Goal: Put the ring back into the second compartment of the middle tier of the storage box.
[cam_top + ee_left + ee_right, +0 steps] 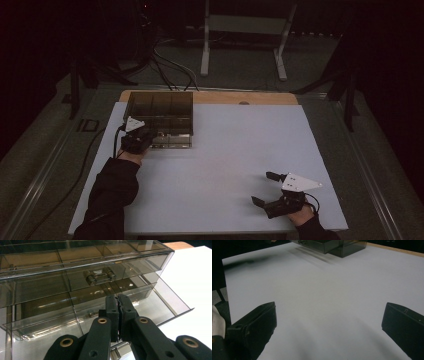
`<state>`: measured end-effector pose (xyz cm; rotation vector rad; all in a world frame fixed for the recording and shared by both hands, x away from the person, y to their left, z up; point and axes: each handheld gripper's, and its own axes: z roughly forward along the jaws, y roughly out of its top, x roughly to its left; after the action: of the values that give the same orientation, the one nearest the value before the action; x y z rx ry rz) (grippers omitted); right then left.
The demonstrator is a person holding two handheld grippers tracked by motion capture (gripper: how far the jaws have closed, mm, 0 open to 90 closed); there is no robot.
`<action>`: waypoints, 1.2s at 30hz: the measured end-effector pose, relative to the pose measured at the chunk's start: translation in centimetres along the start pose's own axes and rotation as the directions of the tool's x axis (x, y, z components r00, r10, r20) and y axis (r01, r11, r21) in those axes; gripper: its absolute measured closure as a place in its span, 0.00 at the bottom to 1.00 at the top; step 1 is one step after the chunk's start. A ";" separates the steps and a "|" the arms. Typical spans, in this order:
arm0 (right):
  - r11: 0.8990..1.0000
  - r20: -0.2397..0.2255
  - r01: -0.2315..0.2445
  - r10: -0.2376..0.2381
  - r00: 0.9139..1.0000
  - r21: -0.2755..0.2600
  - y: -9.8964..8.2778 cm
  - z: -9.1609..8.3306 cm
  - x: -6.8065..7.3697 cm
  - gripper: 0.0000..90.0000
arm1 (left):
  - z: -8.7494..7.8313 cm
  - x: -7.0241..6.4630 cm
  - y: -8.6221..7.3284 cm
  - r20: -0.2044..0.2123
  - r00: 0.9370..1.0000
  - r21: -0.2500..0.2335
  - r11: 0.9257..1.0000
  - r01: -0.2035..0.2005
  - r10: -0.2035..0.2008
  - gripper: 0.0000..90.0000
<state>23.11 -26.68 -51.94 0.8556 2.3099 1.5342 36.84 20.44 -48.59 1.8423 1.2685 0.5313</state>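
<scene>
smoked clear plastic made up the drawer organiser [160, 111] at the far left of the white table mat [225, 165]. its lower drawer [155, 302] stood pulled partway out toward the person and looked empty; the upper drawer, with its metal handle [100, 277], sat flush. the left gripper [117, 305] was at the lower drawer front, jaws pressed together with nothing visibly between them. the right gripper [272, 190] rested well apart near the mat's front right, jaws spread wide and empty. judging by this, opening was partly done; the drawer still had travel left either way.
</scene>
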 end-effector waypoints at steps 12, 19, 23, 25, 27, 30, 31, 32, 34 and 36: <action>1.000 0.002 0.002 -0.002 1.000 0.004 0.0 0.0 0.0 0.00 | 0.6 0.8 -0.1 0.021 0.999 -0.026 0.999 0.037 -0.037 0.93; 1.000 0.003 0.001 -0.001 1.000 0.001 0.0 -0.1 0.0 0.00 | 0.4 0.5 0.2 0.065 0.997 -0.024 0.999 0.033 -0.032 0.66; 1.000 0.004 0.001 -0.001 1.000 0.000 0.0 -0.1 0.0 0.00 | -0.3 -0.1 0.7 0.043 0.999 -0.043 0.999 0.009 -0.007 0.57; 1.000 0.003 0.001 -0.001 1.000 -0.001 0.0 -0.1 0.0 0.00 | -0.6 -0.3 0.9 0.050 0.999 -0.053 0.999 0.009 -0.007 0.55; 1.000 0.004 0.000 0.000 1.000 -0.001 0.0 -0.1 0.0 0.00 | -0.8 -0.4 1.1 0.044 0.999 -0.050 0.999 0.001 0.001 0.50; 1.000 0.004 0.001 -0.001 1.000 0.000 0.0 -0.1 0.0 0.00 | -0.9 -0.9 1.3 0.025 1.000 -0.014 1.000 -0.014 0.014 0.45; 1.000 0.003 0.001 -0.001 1.000 0.000 0.0 -0.1 0.0 0.00 | -1.0 -1.0 1.4 0.017 1.000 -0.011 1.000 -0.018 0.018 0.41; 1.000 0.002 0.001 -0.001 1.000 -0.001 0.0 -0.1 0.0 0.00 | -1.0 -1.2 1.4 0.020 1.000 -0.012 1.000 -0.021 0.021 0.40; 1.000 0.001 0.004 -0.004 1.000 -0.001 0.0 -0.1 0.1 0.00 | -1.1 -1.4 1.6 0.019 0.999 -0.006 1.000 -0.026 0.026 0.37; 1.000 0.000 0.002 -0.002 1.000 -0.001 0.0 -0.2 0.1 0.00 | -1.1 -1.6 1.7 0.015 0.999 0.003 1.000 -0.029 0.029 0.32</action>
<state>22.96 -26.74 -51.88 0.8531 2.3085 1.5343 36.32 19.13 -46.40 1.8666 1.2348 0.5302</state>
